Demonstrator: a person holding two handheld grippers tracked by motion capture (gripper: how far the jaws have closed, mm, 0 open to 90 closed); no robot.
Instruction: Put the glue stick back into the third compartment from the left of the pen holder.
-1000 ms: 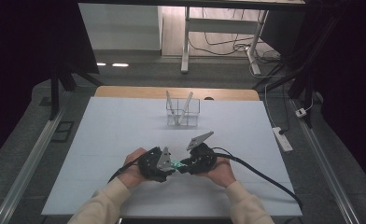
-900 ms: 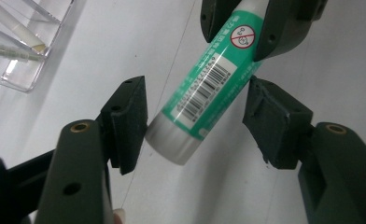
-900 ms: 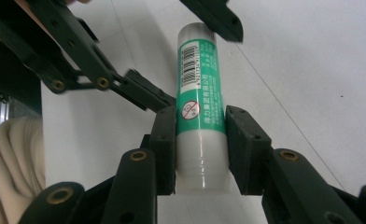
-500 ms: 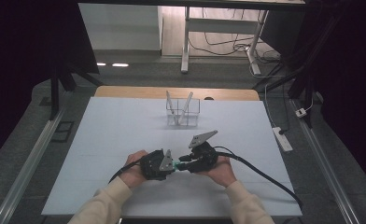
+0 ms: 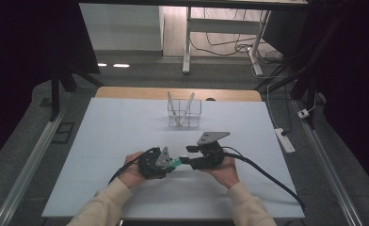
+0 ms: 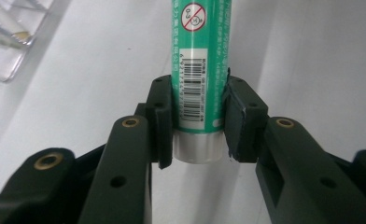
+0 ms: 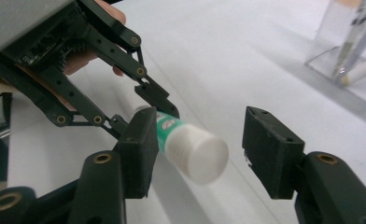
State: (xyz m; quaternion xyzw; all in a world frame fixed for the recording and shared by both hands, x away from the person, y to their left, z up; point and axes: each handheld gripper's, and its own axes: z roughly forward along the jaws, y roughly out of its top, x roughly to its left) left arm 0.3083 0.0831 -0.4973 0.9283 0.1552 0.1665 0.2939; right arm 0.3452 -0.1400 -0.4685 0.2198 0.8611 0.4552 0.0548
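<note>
A green glue-stick tube [image 6: 200,60] with a barcode and a silver base runs straight out from my left gripper [image 6: 197,121], which is shut on its lower end. Its white cap [image 7: 197,151] points between the jaws of my right gripper [image 7: 204,144], which stand open on either side without touching it. In the high view the two grippers face each other at the table's near middle, the left gripper [image 5: 169,163] on the left, the right gripper [image 5: 186,161] on the right, and the green tube [image 5: 177,163] bridges them.
A clear plastic holder [image 5: 184,114] with a couple of pale sticks stands at the far middle of the white table [image 5: 102,141]; the same holder [image 7: 354,46] sits beyond the right jaws. A white power strip [image 5: 284,140] lies off the table's right edge.
The hands have barely shifted. The right gripper's grey plate has edged slightly to the right and up, and the green tube stays between the two grippers.
</note>
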